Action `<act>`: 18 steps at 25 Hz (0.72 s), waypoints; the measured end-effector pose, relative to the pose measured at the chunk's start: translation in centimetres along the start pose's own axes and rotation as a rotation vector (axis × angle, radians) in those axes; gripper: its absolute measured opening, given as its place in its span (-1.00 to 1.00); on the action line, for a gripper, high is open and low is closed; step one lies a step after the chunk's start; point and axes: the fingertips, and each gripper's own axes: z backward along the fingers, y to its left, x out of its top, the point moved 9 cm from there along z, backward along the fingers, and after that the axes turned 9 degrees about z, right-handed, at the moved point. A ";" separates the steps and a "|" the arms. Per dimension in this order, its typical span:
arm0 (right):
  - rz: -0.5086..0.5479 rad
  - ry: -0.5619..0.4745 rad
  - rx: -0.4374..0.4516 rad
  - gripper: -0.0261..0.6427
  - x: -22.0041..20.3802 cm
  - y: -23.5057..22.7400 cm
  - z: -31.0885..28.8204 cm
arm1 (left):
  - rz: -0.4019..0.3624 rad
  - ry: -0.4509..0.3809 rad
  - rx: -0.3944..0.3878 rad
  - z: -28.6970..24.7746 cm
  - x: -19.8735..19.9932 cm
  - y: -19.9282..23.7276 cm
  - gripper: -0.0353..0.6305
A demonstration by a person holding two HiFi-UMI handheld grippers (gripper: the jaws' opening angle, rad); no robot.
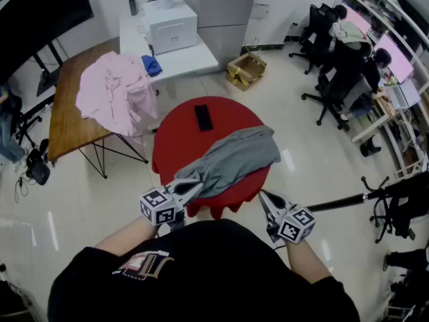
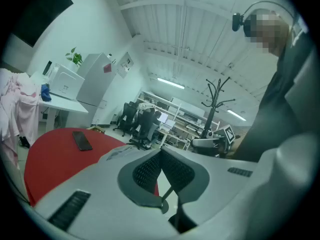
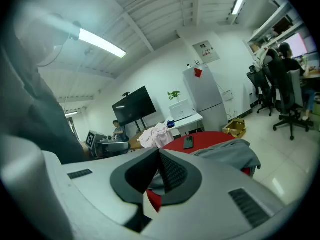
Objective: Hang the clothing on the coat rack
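Both pairs of tongs are pressed together with nothing between them. The left tongs (image 2: 161, 152) point at the near edge of a grey garment (image 1: 234, 156); whether the tips touch the cloth cannot be told. The right tongs (image 3: 159, 152) hover just off the rim of the red round tabletop (image 1: 175, 143), beside the garment's right end. The garment lies crumpled across the near half of that tabletop and hangs partly over its edge. A dark phone (image 1: 203, 117) rests flat on the far half, apart from the cloth. The black coat rack (image 1: 348, 200) stands on the tiled floor to the person's right, well apart from the garment. Beyond the red tabletop, pink clothing (image 1: 114, 89) is heaped on a wooden tabletop (image 1: 67, 116), and an open cardboard box (image 1: 246, 69) sits on the floor.
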 end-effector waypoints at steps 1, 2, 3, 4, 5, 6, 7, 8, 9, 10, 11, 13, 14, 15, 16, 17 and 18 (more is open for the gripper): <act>0.005 -0.011 0.002 -0.95 -0.1 -0.3 -0.3 | -0.005 0.000 0.000 -0.1 0.1 0.3 -0.92; 0.011 -0.020 0.003 -0.95 0.0 -0.5 -0.7 | -0.009 -0.001 0.002 -0.1 0.2 0.6 -0.92; 0.017 -0.026 0.005 -0.95 0.1 -0.7 -1.1 | -0.012 -0.003 0.004 -0.1 0.3 1.0 -0.92; 0.023 -0.028 0.006 -0.95 0.2 -0.8 -1.5 | -0.012 -0.005 0.009 -0.1 0.4 1.4 -0.92; 0.029 -0.028 0.009 -0.95 0.4 -0.9 -2.1 | -0.009 -0.007 0.016 -0.1 0.4 1.8 -0.92; 0.034 -0.027 0.012 -0.95 0.5 -0.9 -2.6 | -0.005 -0.008 0.023 0.0 0.4 2.2 -0.92; 0.039 -0.024 0.016 -0.95 0.6 -0.9 -3.3 | -0.003 -0.006 0.031 0.0 0.3 2.5 -0.92; 0.045 -0.018 0.022 -0.95 0.7 -0.9 -3.9 | -0.005 0.001 0.042 0.1 0.2 2.9 -0.92; 0.052 -0.010 0.029 -0.95 0.7 -0.9 -4.6 | -0.013 0.013 0.058 0.2 -0.1 3.3 -0.92; 0.057 0.000 0.037 -0.95 0.7 -1.0 -5.4 | -0.026 0.032 0.079 0.3 -0.4 3.8 -0.92; 0.060 0.011 0.046 -0.95 0.7 -0.9 -6.1 | -0.043 0.057 0.108 0.4 -0.7 4.3 -0.92; 0.061 0.031 0.068 -0.95 0.5 -0.6 -7.7 | -0.078 0.119 0.180 0.9 -1.3 5.4 -0.92; 0.062 0.041 0.080 -0.95 0.5 -0.4 -8.5 | -0.095 0.151 0.219 1.2 -1.5 6.0 -0.92; 0.062 0.050 0.093 -0.95 0.4 -0.2 -9.1 | -0.109 0.178 0.255 1.4 -1.8 6.9 -0.92; 0.062 0.056 0.105 -0.95 0.3 -0.1 -9.7 | -0.119 0.201 0.287 1.5 -2.2 7.8 -0.92; 0.060 0.062 0.115 -0.95 0.1 0.1 -10.3 | -0.126 0.227 0.312 1.6 -2.5 8.7 -0.92; 0.058 0.070 0.119 -0.95 0.0 0.2 -10.7 | -0.129 0.258 0.332 1.6 -2.8 9.5 -0.92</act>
